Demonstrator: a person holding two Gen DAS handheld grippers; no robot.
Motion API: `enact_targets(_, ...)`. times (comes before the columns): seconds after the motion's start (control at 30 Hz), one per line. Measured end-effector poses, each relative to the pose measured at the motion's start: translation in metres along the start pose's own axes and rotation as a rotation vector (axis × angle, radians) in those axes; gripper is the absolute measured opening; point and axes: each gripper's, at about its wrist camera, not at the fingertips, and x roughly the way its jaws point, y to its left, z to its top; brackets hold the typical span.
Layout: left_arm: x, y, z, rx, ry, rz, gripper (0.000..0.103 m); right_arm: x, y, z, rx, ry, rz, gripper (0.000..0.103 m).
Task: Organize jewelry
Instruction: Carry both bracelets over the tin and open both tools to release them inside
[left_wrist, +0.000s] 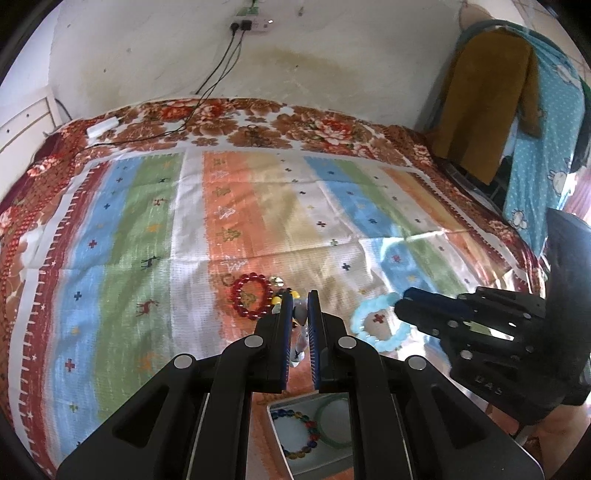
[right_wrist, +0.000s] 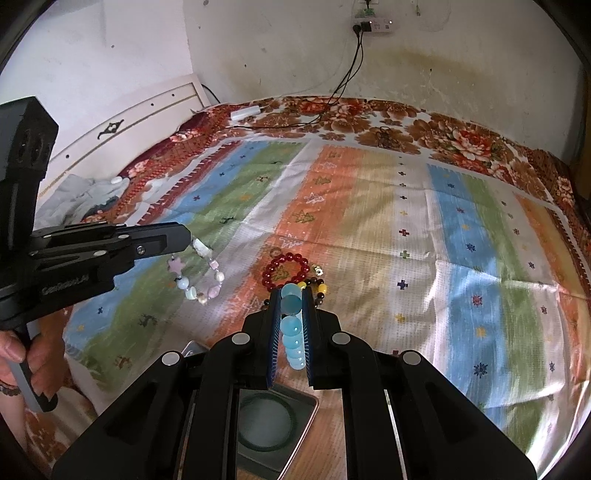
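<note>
- Right wrist view: the right gripper (right_wrist: 291, 325) has its fingers clenched on a blue bracelet (right_wrist: 291, 328), whose beads run in a line along the fingers, from the tips back toward the palm.
- Directly below and behind those fingers sits the tray (right_wrist: 312, 413) with a green bangle (right_wrist: 266, 424) lying flat in it; the tray is nearer this gripper's heel than its tips.
- Left of the fingers, the left gripper (right_wrist: 184, 236) is clamped on a pastel bracelet (right_wrist: 203, 273), which hangs as a loop under its tip, clear of the bed (right_wrist: 461, 221).
- Left wrist view: a few pale beads show between the left fingers (left_wrist: 286, 317), and the tray (left_wrist: 275, 424) lies below and behind them too, holding a multicolour bracelet (left_wrist: 299, 435) beside the bangle.
- Ahead of both fingertips, a red bracelet (right_wrist: 286, 269) and a yellow-and-brown one (right_wrist: 317, 288) lie flat on the bed, touching or nearly so.
- Judgement: both held bracelets probably go to the tray, so each hand must draw back and down; the right looks nearer the bangle side.
</note>
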Motion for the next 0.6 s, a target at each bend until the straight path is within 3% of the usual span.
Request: enact_targets(0.6,-0.022,-0.025,-0.033,0.047,-0.008,-0.039,0.008,-0.020,0.011,-0.031,-0.019,0.002,0.035,0.012)
